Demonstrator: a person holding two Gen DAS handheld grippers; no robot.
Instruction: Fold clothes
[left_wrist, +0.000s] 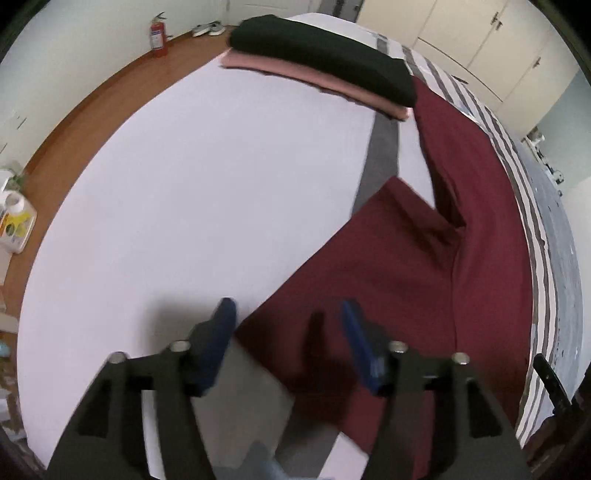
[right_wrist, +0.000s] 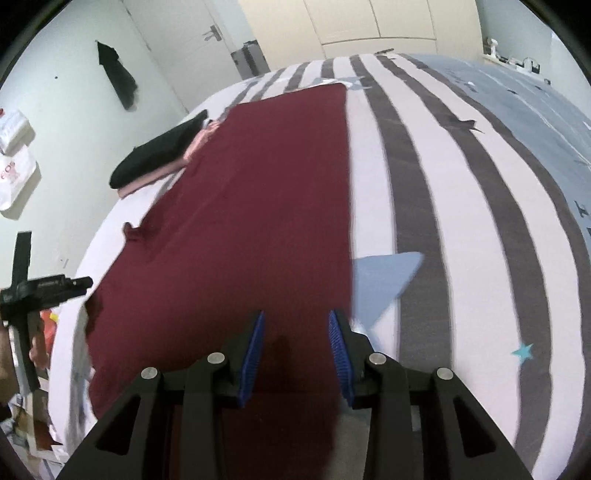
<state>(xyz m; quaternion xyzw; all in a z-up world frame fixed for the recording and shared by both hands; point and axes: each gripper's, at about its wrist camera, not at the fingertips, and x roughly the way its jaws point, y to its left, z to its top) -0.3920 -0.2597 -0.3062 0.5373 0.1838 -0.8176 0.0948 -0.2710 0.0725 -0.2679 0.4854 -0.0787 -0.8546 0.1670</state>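
Left gripper (left_wrist: 288, 310) over the near corner of the maroon garment (left_wrist: 406, 258), jaws spread, nothing between the blue pads (left_wrist: 221, 332). Right gripper (right_wrist: 295, 321) above the garment's near edge, jaws parted, pads (right_wrist: 255, 350) clear of the cloth, no grip seen. Maroon garment (right_wrist: 258, 203) laid flat lengthwise on the bed (left_wrist: 184, 184), one sleeve folded inward across the body, far hem toward the wardrobe (right_wrist: 369, 22). Beside its far left corner, a stack: folded black garment (left_wrist: 325, 55) resting on a folded pink garment (left_wrist: 314, 79). Striped bedding (right_wrist: 443, 184) to the right of the garment. Fire extinguisher (left_wrist: 158, 37) on the floor by the wall.
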